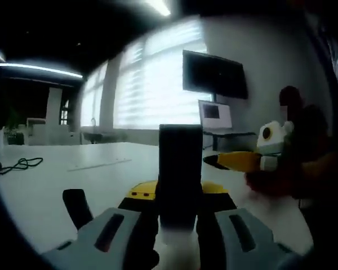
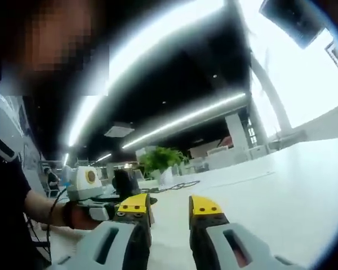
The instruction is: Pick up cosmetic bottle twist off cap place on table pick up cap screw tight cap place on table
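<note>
1. In the left gripper view, my left gripper [image 1: 177, 211] was clamped on the cosmetic bottle [image 1: 179, 174]: a dark, blocky body, standing upright between the jaws with its long axis vertical, above the white table [image 1: 39, 185]. The right gripper [image 1: 239, 161] hung to the right.
2. In the right gripper view, my right gripper [image 2: 170, 209] stood parted, holding nothing; the dark bottle [image 2: 124, 184] stood upright left of it, in the left gripper [image 2: 110, 211].

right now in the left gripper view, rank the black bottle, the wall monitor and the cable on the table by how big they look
1. black bottle, largest, but it sits right at the camera, so nearness inflates it
2. wall monitor
3. cable, smallest
</note>
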### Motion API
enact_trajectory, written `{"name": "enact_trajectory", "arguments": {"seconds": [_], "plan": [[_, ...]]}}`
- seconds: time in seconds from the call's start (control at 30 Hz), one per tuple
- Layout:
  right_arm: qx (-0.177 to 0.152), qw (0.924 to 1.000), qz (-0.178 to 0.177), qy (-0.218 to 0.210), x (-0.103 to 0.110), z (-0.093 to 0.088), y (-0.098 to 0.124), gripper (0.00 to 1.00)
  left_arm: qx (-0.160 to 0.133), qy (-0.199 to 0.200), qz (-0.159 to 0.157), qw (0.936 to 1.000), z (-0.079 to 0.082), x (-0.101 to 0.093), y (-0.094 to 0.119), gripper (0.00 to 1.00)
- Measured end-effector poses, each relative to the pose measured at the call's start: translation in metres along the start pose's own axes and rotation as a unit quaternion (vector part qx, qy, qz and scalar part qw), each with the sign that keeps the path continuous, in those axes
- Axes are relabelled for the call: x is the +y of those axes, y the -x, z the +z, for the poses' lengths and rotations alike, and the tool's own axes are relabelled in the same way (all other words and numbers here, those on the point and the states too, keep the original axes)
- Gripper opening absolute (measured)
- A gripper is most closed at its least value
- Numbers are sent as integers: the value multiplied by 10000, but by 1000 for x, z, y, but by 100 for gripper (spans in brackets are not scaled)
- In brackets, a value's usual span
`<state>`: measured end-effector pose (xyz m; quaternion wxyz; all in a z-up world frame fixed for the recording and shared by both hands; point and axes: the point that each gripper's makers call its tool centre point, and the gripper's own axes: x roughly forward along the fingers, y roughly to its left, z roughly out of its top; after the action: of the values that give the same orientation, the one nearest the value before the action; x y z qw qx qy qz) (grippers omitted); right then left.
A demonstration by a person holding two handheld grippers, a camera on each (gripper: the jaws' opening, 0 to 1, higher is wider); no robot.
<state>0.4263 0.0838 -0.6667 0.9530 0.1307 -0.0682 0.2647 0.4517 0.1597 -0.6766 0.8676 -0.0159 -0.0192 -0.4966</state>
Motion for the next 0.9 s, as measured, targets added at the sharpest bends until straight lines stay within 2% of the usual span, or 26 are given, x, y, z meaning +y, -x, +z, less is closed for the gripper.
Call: {"name": "enact_trajectory", "arguments": {"seconds": [0.1,0.47,0.7,0.83,0.9], "plan": [[14,10000,13,31,1,0,0,20,-1,-43,-26,10000,1,-3,6,15],[2,10000,58,-65,1,1,0,19,-73,32,-447,9990,6,-28,27,15],[11,10000,43,-43,1,0,0,20,66,-253,-606,9978,-3,-44,44,15],[-10,10000,88,-31,2,1,0,23,100,-241,-626,9977,-6,-50,49,15],[-2,10000,86,-21,2,1,0,23,209,-319,-634,9973,-11,-53,52,15]]}}
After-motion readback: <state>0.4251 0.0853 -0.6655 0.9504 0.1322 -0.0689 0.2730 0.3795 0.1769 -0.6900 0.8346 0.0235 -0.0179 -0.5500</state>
